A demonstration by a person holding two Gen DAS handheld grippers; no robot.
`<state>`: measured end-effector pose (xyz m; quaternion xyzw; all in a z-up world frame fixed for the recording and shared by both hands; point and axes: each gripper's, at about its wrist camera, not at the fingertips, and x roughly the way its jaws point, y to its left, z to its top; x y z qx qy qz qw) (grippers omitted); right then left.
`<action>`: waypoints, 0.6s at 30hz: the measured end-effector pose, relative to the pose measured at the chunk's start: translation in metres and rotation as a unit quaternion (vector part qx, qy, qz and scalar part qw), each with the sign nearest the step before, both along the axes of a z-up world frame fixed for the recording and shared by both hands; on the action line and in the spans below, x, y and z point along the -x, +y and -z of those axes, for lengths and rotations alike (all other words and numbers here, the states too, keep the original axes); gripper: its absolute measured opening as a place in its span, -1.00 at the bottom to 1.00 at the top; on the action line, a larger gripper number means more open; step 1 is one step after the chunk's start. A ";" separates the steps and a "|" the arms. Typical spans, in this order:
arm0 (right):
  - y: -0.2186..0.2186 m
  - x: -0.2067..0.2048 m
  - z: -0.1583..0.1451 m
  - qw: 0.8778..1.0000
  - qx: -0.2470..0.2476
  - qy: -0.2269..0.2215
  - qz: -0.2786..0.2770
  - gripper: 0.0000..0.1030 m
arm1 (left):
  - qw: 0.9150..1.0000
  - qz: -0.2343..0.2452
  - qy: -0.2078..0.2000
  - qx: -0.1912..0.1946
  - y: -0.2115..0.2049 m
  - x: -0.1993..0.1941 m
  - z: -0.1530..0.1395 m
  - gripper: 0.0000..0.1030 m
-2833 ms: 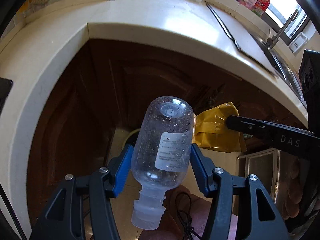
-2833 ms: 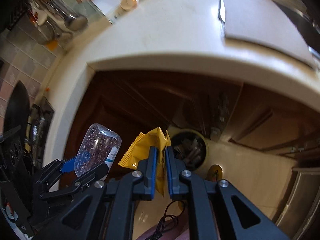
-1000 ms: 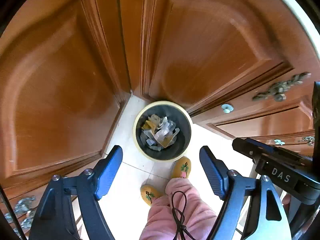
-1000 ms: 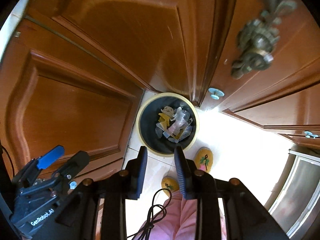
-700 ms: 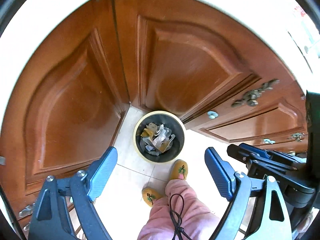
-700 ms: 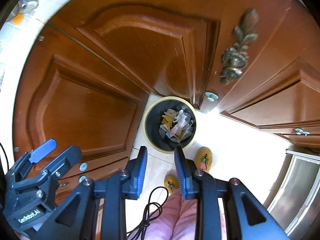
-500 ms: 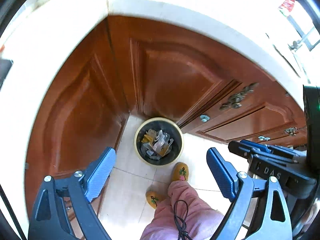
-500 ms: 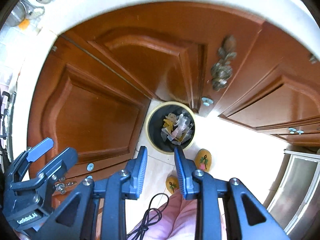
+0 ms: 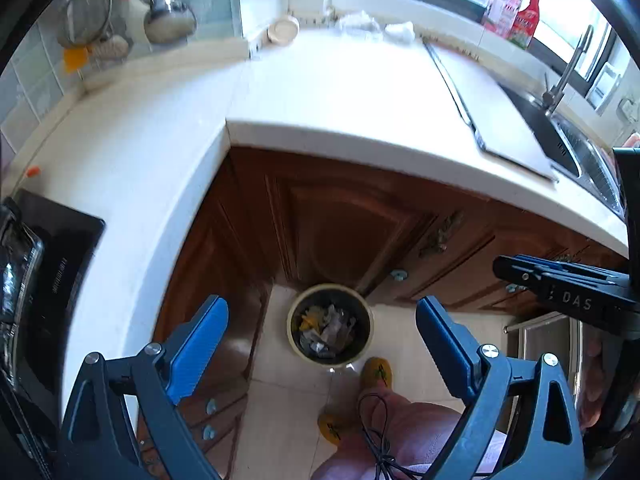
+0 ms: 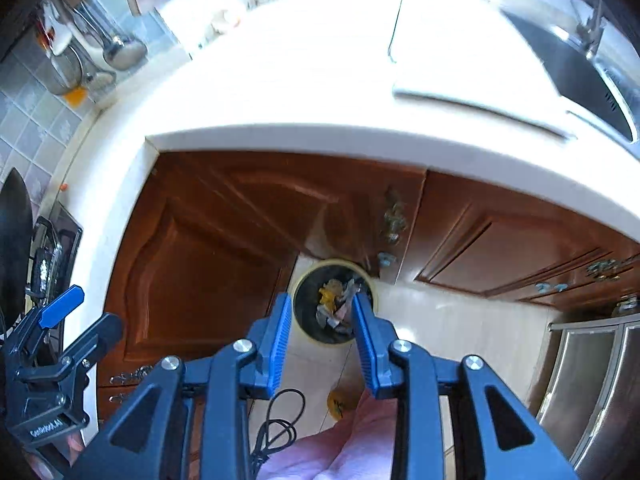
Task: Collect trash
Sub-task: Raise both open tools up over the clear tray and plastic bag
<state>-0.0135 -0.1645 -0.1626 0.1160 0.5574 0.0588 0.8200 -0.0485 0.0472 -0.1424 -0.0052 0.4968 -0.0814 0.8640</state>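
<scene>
A round trash bin (image 9: 330,325) with a cream rim stands on the tiled floor against the brown corner cabinets, holding a yellow wrapper, a clear bottle and other scraps. It also shows in the right wrist view (image 10: 335,306). My left gripper (image 9: 322,342) is wide open and empty, high above the bin. My right gripper (image 10: 320,322) is partly open and empty, also above the bin. The right gripper appears at the right of the left wrist view (image 9: 560,288); the left gripper shows at the left of the right wrist view (image 10: 60,320).
A white L-shaped countertop (image 9: 340,92) runs above the cabinets, with a cutting board (image 9: 488,112), a sink (image 9: 576,148) and faucet at right and a black stove (image 9: 36,280) at left. Crumpled white scraps (image 9: 372,26) lie at the counter's back edge. Yellow slippers (image 9: 376,372) stand by the bin.
Both grippers let go of the bottle and the yellow wrapper over the bin, then rose and tilted up; the countertop has come into view and the bin looks smaller.
</scene>
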 end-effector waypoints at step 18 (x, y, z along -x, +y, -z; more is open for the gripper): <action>-0.049 -0.066 -0.117 0.991 -0.039 -0.125 0.035 -0.31 | 0.979 0.046 -0.175 -0.089 -0.037 -0.043 -0.131 0.98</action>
